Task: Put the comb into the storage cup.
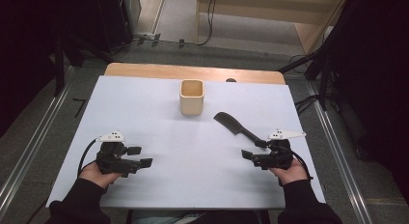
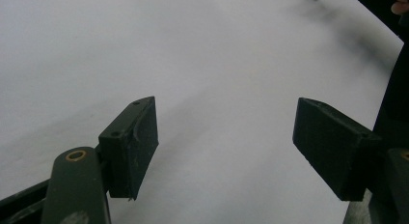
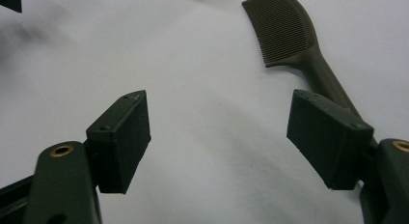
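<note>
High view, upper middle of the frame: we see a small square cup (image 1: 192,96) of pale wood or bamboo with rounded corners, standing upright on the white sheet that covers the bench (image 1: 159,113); its inside looks bare as far as we can tell. Just right of it and a little lower lies a dark comb (image 1: 238,127), flat on the sheet, its broad toothed head toward the cup and its slim handle running down toward the right of the frame. In the right gripper view we see the comb's fine, close teeth and curved back at the upper right, the handle passing behind the right-hand jaw. The right gripper (image 1: 252,156) sits at the lower right of the high view, held in a hand with a dark sleeve, its jaws spread wide and holding nothing, just beside the handle's end; we cannot tell if it touches. The left gripper (image 1: 141,156) rests at the lower left, well apart from the comb, jaws likewise spread over bare matte sheet, pointing toward the middle of the frame.
</note>
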Demonstrator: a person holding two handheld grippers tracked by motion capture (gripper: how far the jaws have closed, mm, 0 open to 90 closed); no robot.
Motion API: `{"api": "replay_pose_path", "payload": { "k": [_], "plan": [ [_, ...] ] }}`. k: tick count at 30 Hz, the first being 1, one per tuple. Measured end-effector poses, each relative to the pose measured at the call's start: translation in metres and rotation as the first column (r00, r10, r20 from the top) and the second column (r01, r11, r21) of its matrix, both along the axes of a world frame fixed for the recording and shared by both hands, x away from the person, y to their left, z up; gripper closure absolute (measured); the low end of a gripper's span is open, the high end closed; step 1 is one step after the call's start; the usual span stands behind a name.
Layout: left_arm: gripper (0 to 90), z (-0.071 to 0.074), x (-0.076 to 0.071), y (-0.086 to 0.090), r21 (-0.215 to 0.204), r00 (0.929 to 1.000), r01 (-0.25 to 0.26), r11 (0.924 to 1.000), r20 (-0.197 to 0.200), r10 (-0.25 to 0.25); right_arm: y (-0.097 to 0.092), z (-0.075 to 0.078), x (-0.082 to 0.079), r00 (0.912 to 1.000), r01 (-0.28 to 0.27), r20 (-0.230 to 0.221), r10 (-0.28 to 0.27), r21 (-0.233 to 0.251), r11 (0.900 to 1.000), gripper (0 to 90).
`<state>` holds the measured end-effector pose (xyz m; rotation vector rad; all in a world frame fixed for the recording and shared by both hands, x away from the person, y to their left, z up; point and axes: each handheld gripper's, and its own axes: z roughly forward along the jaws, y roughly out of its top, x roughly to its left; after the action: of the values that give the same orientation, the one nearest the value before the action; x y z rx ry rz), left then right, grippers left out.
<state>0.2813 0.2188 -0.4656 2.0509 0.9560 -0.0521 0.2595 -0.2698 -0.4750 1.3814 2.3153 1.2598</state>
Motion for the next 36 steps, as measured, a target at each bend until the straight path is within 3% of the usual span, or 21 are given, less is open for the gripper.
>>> {"api": "replay_pose_path", "payload": {
  "k": [22, 36],
  "plan": [
    [24.9, 0.0, -0.001, -0.005, 0.019, 0.9998, 0.016, 0.9997, 0.006, -0.016, -0.018, 0.002, 0.04, 0.9995, 0.031, 0.0, -0.031, -0.016, 0.9994, 21.6],
    [24.9, 0.0, -0.001, -0.004, 0.019, 0.9999, 0.016, 0.9997, 0.005, -0.016, -0.024, 0.004, 0.069, 0.9993, 0.036, -0.003, -0.036, 0.008, 0.9993, 19.7]
  ]
}}
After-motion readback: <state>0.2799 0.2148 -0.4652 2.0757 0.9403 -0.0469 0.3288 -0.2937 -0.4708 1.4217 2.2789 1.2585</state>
